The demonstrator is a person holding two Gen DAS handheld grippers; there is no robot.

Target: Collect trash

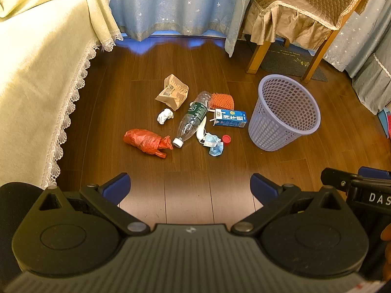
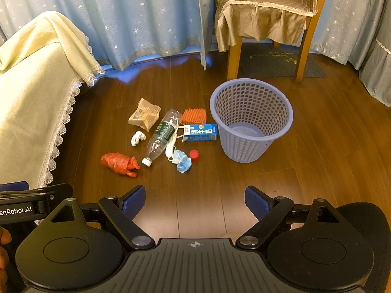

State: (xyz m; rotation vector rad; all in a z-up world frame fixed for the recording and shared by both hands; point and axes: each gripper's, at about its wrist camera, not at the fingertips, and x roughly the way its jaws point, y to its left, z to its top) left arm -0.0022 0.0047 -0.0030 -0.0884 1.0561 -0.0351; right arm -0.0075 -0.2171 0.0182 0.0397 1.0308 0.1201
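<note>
Both grippers, left [image 1: 190, 187] and right [image 2: 195, 201], are held spread and empty above wood flooring. Crinkled red bag [image 1: 146, 142], clear bottle [image 1: 194, 117], blue carton [image 1: 231, 118] lie left of the perforated basket [image 1: 281, 131], whose bare bottom is seen only from the right.

Home, likely a bedroom or living room. Dark wood-plank floor [image 2: 317, 146]. Pale blue curtains [image 2: 136, 24] with white stars hang to the floor along the far wall. Cream cover [image 1: 36, 85] with lace trim drapes over bulky furniture at left; bed or sofa, cannot tell. Wooden chair [image 2: 266, 12] with quilted brown cover, dark mat [image 2: 276, 63] beneath. Lilac perforated bin [image 2: 251, 119] stands upright near household litter [image 2: 161, 134] scattered on the floor.
</note>
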